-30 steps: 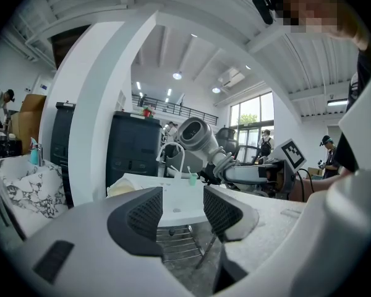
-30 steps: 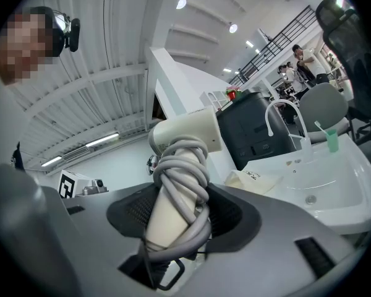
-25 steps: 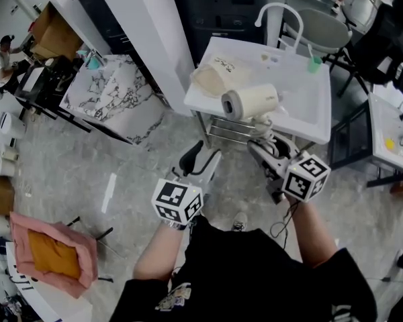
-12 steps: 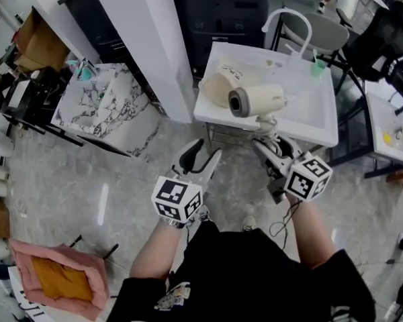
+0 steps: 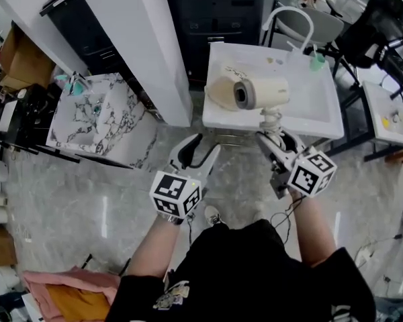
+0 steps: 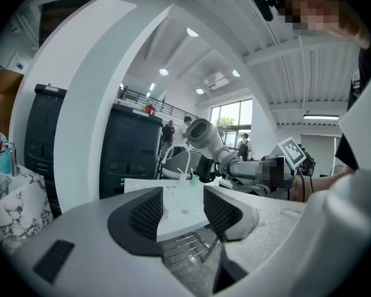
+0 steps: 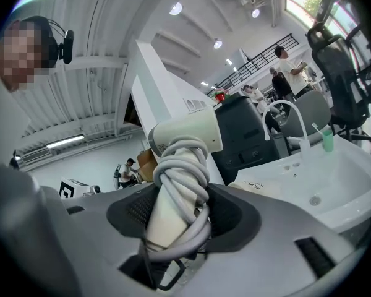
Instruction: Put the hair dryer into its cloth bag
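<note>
right hand-held gripper (image 5: 274,141): clamped on hair dryer (image 5: 262,92), above sink (image 5: 309,106) front edge | left hand-held gripper (image 5: 205,146): spread, empty | cloth bag (image 5: 220,89): on sink, beside dryer | advice: left opens bag mouth first, then slide dryer barrel-first

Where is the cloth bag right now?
In the head view, the cream cloth bag lies on the left of the white washbasin, just left of the cream hair dryer.

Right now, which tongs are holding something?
The right tongs, clamped on the cord-wrapped handle of the hair dryer. The left tongs stand open with nothing between them.
</note>
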`<state>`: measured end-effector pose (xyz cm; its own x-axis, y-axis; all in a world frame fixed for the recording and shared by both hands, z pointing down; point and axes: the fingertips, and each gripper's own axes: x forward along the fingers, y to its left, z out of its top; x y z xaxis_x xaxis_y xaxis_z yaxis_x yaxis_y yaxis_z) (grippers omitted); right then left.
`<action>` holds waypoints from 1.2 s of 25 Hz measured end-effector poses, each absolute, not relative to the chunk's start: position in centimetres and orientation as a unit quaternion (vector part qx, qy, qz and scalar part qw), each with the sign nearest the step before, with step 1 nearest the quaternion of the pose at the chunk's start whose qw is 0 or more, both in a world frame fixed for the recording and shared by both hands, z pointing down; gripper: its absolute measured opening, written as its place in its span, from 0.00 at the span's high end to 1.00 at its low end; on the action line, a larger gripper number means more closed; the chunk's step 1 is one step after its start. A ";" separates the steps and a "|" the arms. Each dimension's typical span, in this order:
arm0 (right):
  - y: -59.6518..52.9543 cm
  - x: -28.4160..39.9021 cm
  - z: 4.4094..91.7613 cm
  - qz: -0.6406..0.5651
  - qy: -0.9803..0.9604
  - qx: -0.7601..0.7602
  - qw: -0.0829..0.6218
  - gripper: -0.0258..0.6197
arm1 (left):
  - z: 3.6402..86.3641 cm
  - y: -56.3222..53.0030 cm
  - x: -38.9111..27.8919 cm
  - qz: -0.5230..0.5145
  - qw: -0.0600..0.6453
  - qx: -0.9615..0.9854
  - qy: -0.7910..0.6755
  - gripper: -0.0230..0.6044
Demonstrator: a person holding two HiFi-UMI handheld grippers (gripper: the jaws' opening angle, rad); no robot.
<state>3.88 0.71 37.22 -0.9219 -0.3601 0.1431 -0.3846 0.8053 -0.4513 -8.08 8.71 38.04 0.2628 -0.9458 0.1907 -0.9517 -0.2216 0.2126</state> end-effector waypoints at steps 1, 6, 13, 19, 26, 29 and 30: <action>0.7 3.6 37.2 0.241 -0.949 0.201 0.025 0.60 | 38.1 8.6 -8.4 0.011 0.144 0.785 -0.603 0.65; 0.1 2.6 36.9 0.239 -0.944 0.225 0.018 0.60 | 38.2 8.1 -9.9 0.016 0.142 0.798 -0.585 0.65; -0.9 1.8 37.2 0.240 -0.941 0.238 0.018 0.60 | 38.9 6.8 -11.2 0.020 0.145 0.803 -0.578 0.65; -2.6 2.1 38.0 0.242 -0.939 0.245 0.015 0.60 | 40.3 4.9 -11.0 0.027 0.145 0.806 -0.573 0.65; -7.1 2.2 38.1 0.247 -0.940 0.237 0.017 0.60 | 41.0 0.2 -11.0 0.037 0.152 0.800 -0.579 0.65; -9.4 2.4 38.5 0.253 -0.939 0.232 0.019 0.60 | 41.5 -2.1 -10.9 0.043 0.156 0.796 -0.584 0.65; -10.1 2.4 38.5 0.255 -0.939 0.230 0.019 0.60 | 41.7 -2.9 -10.9 0.046 0.158 0.794 -0.585 0.65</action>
